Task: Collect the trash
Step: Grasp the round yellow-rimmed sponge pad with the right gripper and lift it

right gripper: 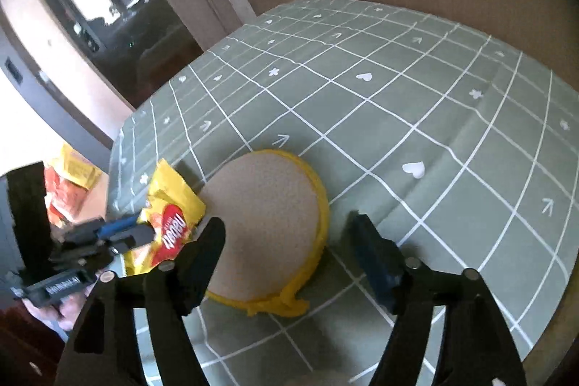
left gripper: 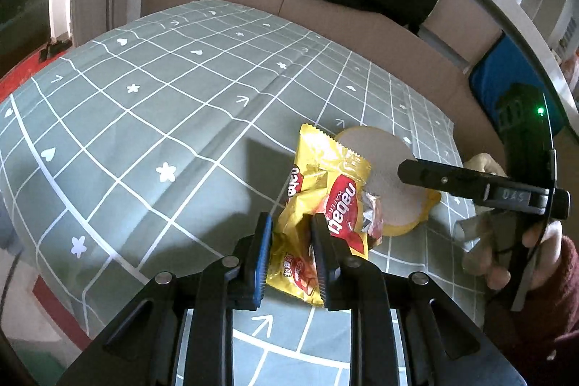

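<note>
**A:** Start at the claws. What is the left one doing?

**B:** The left gripper (left gripper: 291, 252) is clamped on a crumpled yellow wafer wrapper (left gripper: 325, 205), its two pads pressing the lower part of the foil while the rest fans out above them. From the right wrist view the same gripper (right gripper: 135, 234) comes in from the left with the wrapper (right gripper: 173, 223) bunched at its tip.

**A:** And the right one?

**B:** The right gripper (right gripper: 289, 237) has its jaws spread wide, nothing pinched. They stand on either side of a round tan disc with a yellow rim (right gripper: 264, 223), not touching it as far as I can see. In the left wrist view one finger of that gripper (left gripper: 434, 174) reaches across over the disc (left gripper: 383, 176), and a hand (left gripper: 506, 255) in a dark red sleeve (left gripper: 542, 324) holds its handle.

**A:** Where do these things sit?

**B:** The disc lies flat on the table, on a grey-green cloth with a white grid, hearts, stars and arrows (right gripper: 416, 118), close to the table's near edge. The wrapper is just beside the disc, overlapping its rim on the side toward the left gripper.

**A:** Beyond the table?

**B:** Cardboard panels (left gripper: 362, 24) stand along the far edge.
</note>
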`<state>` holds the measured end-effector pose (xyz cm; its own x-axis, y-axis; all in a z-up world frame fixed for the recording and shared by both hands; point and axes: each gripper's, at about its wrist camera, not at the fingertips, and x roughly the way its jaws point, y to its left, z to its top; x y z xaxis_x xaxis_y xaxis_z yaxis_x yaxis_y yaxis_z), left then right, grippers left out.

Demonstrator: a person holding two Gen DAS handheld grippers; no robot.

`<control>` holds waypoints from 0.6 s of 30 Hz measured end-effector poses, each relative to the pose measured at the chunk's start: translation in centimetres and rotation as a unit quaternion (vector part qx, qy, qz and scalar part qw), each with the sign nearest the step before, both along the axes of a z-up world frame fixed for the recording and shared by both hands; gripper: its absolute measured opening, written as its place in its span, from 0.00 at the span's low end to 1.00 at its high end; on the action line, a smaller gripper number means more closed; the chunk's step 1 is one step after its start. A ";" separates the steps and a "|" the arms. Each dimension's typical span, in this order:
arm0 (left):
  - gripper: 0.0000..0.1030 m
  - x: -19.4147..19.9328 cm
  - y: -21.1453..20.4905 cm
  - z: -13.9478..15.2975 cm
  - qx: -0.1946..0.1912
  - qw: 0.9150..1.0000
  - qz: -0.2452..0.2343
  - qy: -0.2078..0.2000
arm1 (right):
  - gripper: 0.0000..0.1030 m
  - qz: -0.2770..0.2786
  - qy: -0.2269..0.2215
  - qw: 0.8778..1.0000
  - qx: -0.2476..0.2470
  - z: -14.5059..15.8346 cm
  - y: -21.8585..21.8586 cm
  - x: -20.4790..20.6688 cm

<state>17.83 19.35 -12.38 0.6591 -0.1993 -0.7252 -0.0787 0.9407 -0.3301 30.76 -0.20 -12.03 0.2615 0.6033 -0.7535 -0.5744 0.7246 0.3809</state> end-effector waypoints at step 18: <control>0.22 0.4 -0.1 0.1 -0.021 1.000 0.005 0.005 | 0.17 0.039 -0.014 0.999 0.034 1.7 1.1 -2.1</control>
<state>18.27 19.22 -12.29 0.6540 -0.2240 -0.7226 -0.0907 0.9251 -0.3688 28.62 0.90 -10.37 0.2321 0.6717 -0.7035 -0.6385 0.6508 0.4108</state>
